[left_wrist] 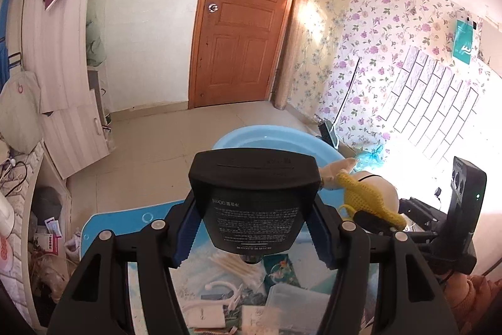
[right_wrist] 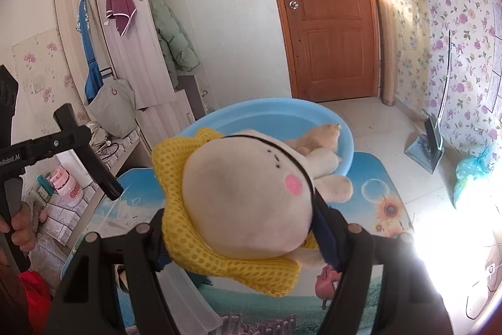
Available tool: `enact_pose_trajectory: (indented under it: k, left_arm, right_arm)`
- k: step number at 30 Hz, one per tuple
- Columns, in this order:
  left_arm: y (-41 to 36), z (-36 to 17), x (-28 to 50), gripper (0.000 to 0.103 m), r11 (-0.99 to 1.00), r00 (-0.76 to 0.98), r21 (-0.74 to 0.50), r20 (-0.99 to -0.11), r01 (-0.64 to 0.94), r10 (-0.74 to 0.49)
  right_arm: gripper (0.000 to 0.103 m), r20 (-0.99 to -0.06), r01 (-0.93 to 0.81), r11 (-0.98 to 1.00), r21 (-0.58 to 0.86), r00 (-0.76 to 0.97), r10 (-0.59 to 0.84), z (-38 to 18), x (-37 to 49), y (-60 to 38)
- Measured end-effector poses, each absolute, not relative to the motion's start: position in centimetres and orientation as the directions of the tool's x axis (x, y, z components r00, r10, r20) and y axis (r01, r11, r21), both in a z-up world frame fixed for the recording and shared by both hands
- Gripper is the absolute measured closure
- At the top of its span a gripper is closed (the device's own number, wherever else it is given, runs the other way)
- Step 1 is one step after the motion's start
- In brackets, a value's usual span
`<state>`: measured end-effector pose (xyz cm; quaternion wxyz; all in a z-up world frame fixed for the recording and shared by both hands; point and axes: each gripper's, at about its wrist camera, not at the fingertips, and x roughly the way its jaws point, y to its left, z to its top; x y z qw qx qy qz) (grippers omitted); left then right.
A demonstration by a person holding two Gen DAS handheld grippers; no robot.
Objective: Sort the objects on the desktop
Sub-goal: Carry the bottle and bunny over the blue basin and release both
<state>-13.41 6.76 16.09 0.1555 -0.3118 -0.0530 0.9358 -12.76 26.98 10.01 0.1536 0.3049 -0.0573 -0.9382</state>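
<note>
In the left wrist view my left gripper (left_wrist: 254, 240) is shut on a black squeeze tube (left_wrist: 254, 203) with white print, cap end pointing down, held above the table. Its blue pads (left_wrist: 185, 234) press both sides of the tube. In the right wrist view my right gripper (right_wrist: 244, 250) is shut on a cream plush toy (right_wrist: 251, 203) with a pink cheek, wrapped in yellow mesh (right_wrist: 219, 266). The same plush toy (left_wrist: 373, 197) shows to the right of the tube. A light-blue basin (right_wrist: 266, 112) stands just beyond both grippers, its rim (left_wrist: 251, 134) behind the tube, with another cream plush (right_wrist: 323, 134) inside.
The table carries a sky-and-sunflower mat (right_wrist: 382, 203). Below the tube lie a bag of cotton swabs (left_wrist: 232, 266), a white hook (left_wrist: 219, 291) and a clear plastic box (left_wrist: 298, 300). A hand (right_wrist: 22, 231) holds the left tool. A wooden door (left_wrist: 244, 14) is behind.
</note>
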Motion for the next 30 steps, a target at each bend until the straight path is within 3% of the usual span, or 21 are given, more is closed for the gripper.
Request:
enact_pose_trajectory:
  k: [14, 30]
  left_arm:
    - [13.9, 13.6, -19.5, 0.041, -0.921, -0.684, -0.154, -0.627, -0.359, 0.372]
    - [14.5, 12.7, -20.5, 0.030, -0.910, -0.646, -0.201, -0.649, -0.363, 0.401]
  right_arm:
    - [0.031, -0.576, 0.260, -0.945, 0.199, -0.750, -0.327, 8.4, -16.9, 27.0]
    - [0.025, -0.611, 0.250, -0.956, 0.152, -0.737, -0.290, 8.5, -17.5, 26.3]
